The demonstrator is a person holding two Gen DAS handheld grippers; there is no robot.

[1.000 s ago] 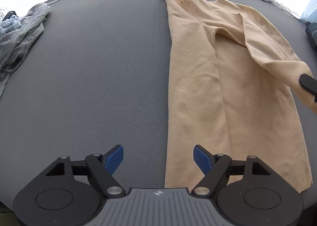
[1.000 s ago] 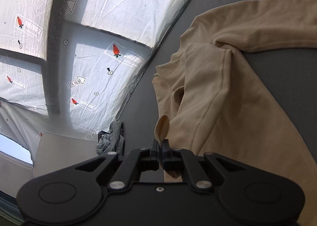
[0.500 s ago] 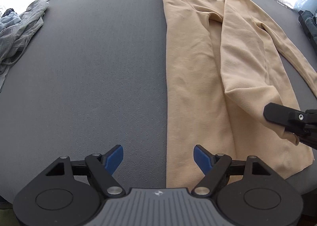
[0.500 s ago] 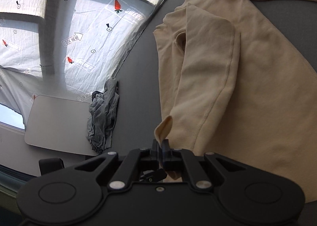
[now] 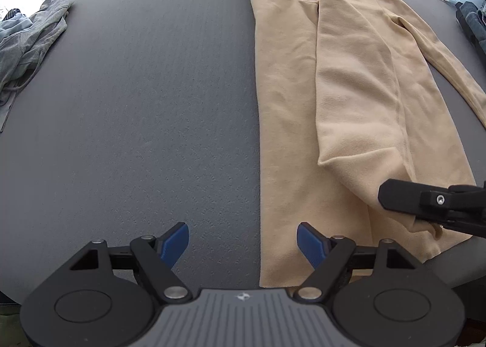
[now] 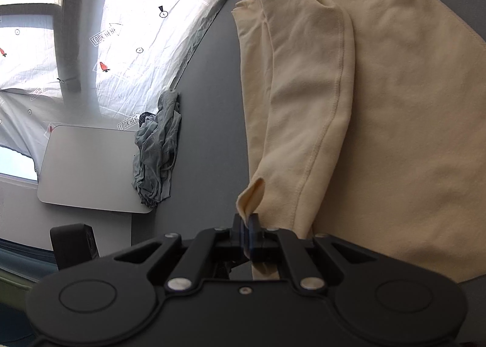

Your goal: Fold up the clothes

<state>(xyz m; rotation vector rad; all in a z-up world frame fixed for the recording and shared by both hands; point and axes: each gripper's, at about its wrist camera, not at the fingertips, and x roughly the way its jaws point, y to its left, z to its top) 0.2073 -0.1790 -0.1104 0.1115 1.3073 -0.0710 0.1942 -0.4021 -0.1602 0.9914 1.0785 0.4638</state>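
A tan long-sleeved top lies lengthwise on the grey table, its left side folded in to a straight edge. One sleeve lies folded down over the body. My right gripper is shut on that sleeve's cuff, low over the hem near the table's front edge; it shows in the left wrist view as a black arm coming in from the right. My left gripper hangs open over the top's left edge near the hem, nothing between its blue pads. The other sleeve trails off to the right.
A crumpled grey garment lies at the table's far left edge, also the grey garment in the right wrist view. Beyond it stands a white board and a small black box. Dark objects sit at the right edge.
My right gripper has carried the sleeve cuff down over the body toward the hem, so the sleeve now lies flat along the top. My left gripper drifted slightly, still open.
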